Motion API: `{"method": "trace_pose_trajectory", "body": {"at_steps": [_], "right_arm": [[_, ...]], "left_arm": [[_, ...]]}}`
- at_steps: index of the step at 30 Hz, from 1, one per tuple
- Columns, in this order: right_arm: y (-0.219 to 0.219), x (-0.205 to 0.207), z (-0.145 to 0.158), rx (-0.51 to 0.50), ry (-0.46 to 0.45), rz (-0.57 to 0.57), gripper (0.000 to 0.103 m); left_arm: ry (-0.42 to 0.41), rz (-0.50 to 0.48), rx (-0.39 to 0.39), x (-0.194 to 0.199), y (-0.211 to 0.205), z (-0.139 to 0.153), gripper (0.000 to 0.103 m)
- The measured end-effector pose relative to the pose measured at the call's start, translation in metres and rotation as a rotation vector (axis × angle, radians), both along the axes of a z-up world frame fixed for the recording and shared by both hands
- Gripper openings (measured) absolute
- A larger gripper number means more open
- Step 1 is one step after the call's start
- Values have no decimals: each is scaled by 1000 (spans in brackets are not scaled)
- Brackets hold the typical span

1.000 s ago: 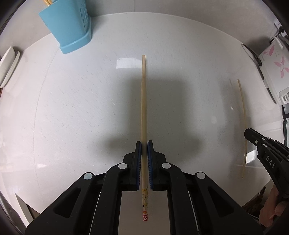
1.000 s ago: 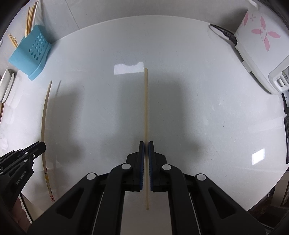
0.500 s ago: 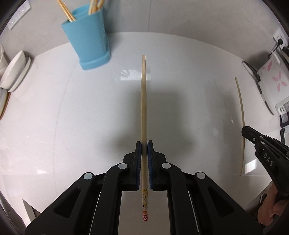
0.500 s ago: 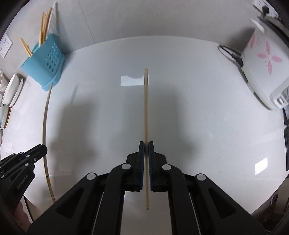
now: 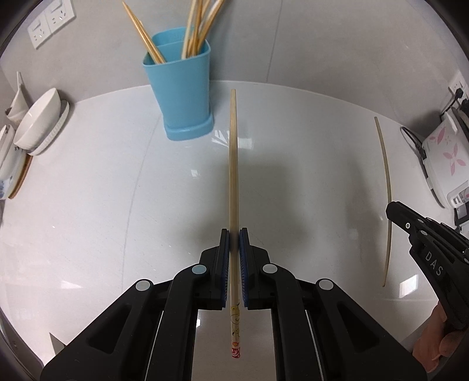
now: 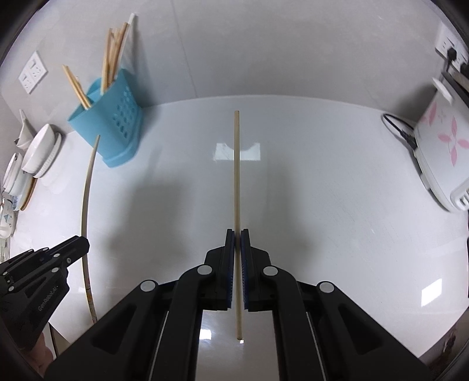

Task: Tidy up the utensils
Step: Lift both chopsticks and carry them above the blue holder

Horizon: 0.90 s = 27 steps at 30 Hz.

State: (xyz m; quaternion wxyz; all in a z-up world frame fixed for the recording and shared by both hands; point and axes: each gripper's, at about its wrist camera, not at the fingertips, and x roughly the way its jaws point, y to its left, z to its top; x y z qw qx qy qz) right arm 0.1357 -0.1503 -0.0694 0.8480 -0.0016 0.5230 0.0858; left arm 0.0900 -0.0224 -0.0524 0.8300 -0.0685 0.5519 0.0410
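Note:
My left gripper (image 5: 234, 234) is shut on a wooden chopstick (image 5: 233, 164) with a printed red end, held above the white counter and pointing toward the blue utensil holder (image 5: 181, 96). That holder stands at the back by the wall with several chopsticks in it. My right gripper (image 6: 237, 234) is shut on a plain pale chopstick (image 6: 236, 175), also lifted off the counter. Each view catches the other one at its edge: the right gripper (image 5: 392, 209) with its chopstick (image 5: 387, 187), and the left gripper (image 6: 83, 244) with its chopstick (image 6: 86, 187). The blue holder (image 6: 110, 123) sits at the far left in the right wrist view.
White bowls and plates (image 5: 35, 123) are stacked at the left edge of the counter. A white appliance with pink flowers (image 6: 442, 152) and its black cable stands at the right. Wall sockets (image 5: 49, 23) sit above the holder. The grey wall bounds the counter at the back.
Both grippers have risen and tilted up with their chopsticks. The blue holder has come closer and lower in both views, and the wall and sockets have come into sight.

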Motion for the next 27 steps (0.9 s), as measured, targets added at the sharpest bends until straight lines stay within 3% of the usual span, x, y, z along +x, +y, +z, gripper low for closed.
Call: {"method": "trace_pose_trajectory", "body": {"at_steps": [8,27], "right_arm": [[30,8,17,28,-62,52,3],[91,51,71,115,-231,125,3]], "left_arm": [[-61,38,13,5,30,20,6],[-323,90,-63,42,100,93,6]]}}
